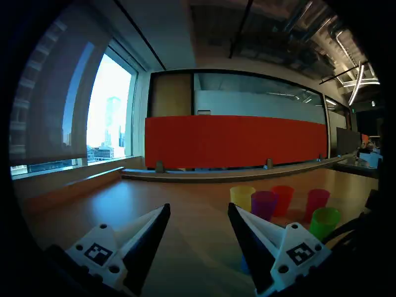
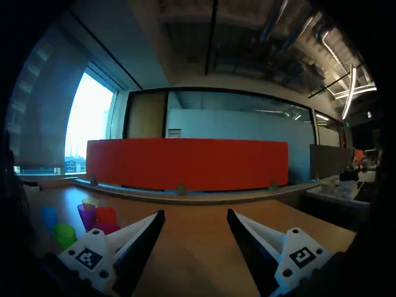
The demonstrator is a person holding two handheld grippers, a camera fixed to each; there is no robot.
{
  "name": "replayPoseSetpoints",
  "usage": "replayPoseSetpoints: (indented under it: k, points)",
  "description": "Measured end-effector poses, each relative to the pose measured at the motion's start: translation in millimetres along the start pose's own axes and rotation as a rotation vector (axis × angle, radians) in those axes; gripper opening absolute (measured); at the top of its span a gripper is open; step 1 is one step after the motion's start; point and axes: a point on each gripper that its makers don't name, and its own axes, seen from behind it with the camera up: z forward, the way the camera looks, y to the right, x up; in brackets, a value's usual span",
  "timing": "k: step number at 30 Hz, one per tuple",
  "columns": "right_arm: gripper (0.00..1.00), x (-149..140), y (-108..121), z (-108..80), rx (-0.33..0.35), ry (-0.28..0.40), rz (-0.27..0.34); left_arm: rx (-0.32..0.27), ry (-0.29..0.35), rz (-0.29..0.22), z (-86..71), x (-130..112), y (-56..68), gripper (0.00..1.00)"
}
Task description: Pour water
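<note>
Left gripper view: left gripper (image 1: 198, 206) gapes (above table (image 1: 143, 195)) beside perhaps six cups (image 1: 263, 203).

Ahead of the left gripper (image 1: 198, 205) & to its left we see bare table (image 1: 148, 193), free passage. Front-right, cups (image 1: 282, 199) stand bunched w/ little room btwn, nearest just beside its right finger. Red partition (image 1: 232, 141) closes the far edge. For the right gripper (image 2: 195, 212) the cups (image 2: 87, 214) sit front-left; ahead & right, table open up to the partition
</note>
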Motion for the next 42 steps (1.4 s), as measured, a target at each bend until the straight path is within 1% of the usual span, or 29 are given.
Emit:
replayPoseSetpoints:
  k: [5,14,20,27,35,42]
  points:
    - [0.98,-8.1,3.2,2.3,-0.003,-0.002,0.01,0.0,0.0,0.0,0.2,-0.1,-0.4,0.86]
    - [0.99,-26.1,9.6,6.6,-0.021,-0.031,0.011,0.0,0.0,0.0,0.4,0.3,-0.4,0.86]
    - [0.99,-29.5,12.6,6.4,-0.028,-0.039,0.011,0.0,0.0,0.0,0.5,0.5,-0.6,0.86]
    - [0.99,-34.3,11.1,6.6,-0.027,-0.052,0.003,0.0,0.0,0.0,0.3,0.5,-0.6,0.86]
    - [0.99,-41.0,11.6,6.8,-0.03,-0.072,0.009,0.0,0.0,0.0,-0.3,0.2,-0.7,0.86]
    - [0.99,-41.3,10.9,6.6,-0.028,-0.079,0.01,0.0,0.0,0.0,-0.2,0.3,-0.3,0.86]
